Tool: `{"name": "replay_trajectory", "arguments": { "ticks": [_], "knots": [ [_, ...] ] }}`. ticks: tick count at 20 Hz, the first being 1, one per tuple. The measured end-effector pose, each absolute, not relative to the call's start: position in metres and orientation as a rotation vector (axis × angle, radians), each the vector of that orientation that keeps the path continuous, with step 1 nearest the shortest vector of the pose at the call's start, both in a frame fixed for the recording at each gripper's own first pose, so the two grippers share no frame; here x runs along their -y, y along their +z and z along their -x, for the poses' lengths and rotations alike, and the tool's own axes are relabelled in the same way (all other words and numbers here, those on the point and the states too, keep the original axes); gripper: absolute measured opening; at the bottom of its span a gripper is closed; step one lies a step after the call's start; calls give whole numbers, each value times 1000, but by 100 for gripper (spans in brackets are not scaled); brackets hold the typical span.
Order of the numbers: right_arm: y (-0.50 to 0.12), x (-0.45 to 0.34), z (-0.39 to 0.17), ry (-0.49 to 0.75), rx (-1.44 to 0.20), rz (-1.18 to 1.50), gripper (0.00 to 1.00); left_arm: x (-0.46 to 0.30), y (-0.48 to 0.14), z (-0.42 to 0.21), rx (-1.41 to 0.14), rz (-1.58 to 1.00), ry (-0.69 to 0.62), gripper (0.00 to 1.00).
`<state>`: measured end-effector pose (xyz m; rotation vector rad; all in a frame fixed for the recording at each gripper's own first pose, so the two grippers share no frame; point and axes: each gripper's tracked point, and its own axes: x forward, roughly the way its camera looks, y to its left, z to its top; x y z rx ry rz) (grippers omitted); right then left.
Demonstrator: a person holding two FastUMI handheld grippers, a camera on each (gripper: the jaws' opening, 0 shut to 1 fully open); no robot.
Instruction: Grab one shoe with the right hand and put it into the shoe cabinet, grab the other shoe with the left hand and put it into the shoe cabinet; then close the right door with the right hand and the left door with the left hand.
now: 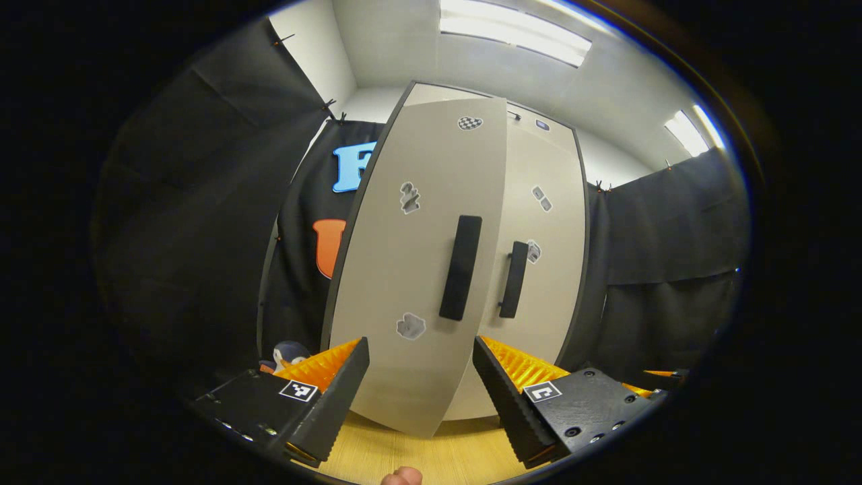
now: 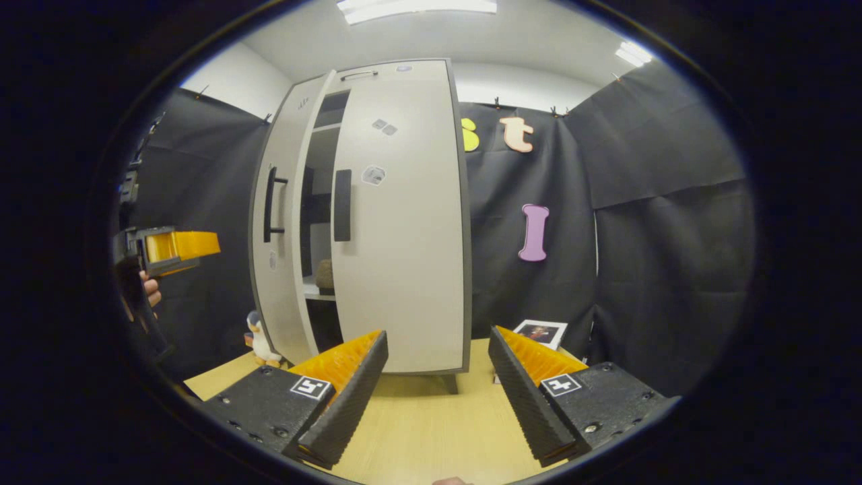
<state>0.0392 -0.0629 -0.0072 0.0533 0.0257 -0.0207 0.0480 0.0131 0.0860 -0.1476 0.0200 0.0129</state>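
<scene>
Shoe cabinet (image 2: 397, 222): tall pale unit, centre of the right gripper view; stands on the wooden table (image 2: 431, 431)
Right door (image 2: 404, 215): flush or nearly so in the right gripper view; judged closed, its dark handle (image 2: 342, 205) at mid height
Left door (image 1: 417, 269): ajar, swung outward; fills the centre of the left gripper view, edge-on at centre left of the right gripper view; a dark gap between the two doors shows shelves
Left door handle (image 1: 460, 267): dark vertical bar, just above and between the left gripper's fingers
Shoes: a brownish shape (image 2: 324, 274) on a shelf inside the gap, probably one shoe; too small to be sure; the other hidden
Left gripper (image 1: 421, 384): fingers apart, nothing between them; aimed at the face of the left door, close to it; contact cannot be told; also seen at the left edge of the right gripper view, held by a hand (image 2: 151, 289)
Right gripper (image 2: 438, 391): fingers apart, empty; hangs over the table, clear of the cabinet
Progress: shoes judged stowed; right door judged done; left door remaining
Remaining step: push the left door shut with the left gripper
Surroundings: penguin toy (image 2: 257, 339) at the cabinet's lower left; framed picture (image 2: 540, 332) lower right of centre
</scene>
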Motion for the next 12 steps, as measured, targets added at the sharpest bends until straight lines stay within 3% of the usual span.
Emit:
{"name": "replay_trajectory", "arguments": {
  "ticks": [3, 4, 8, 9, 10, 12],
  "knots": [
    [-12, 64, -37, -22, -36, -56, 94, -9, 65, -45, -62, 143, 9, 95],
    [-12, 64, -37, -24, -37, -58, 99, -7, 59, -43, -74, 142, 10, 95],
    [-20, 66, -34, -30, -48, -62, 99, 1, 38, -35, -105, 117, 10, 95],
    [-22, 66, -33, -30, -53, -63, 94, 3, 33, -32, -111, 105, 10, 95],
    [-26, 65, -33, -29, -59, -65, 99, 4, 27, -28, -116, 94, 17, 95],
    [-31, 64, -32, -28, -73, -70, 94, 8, 22, -18, -118, 94, 25, 95]
  ]
}}
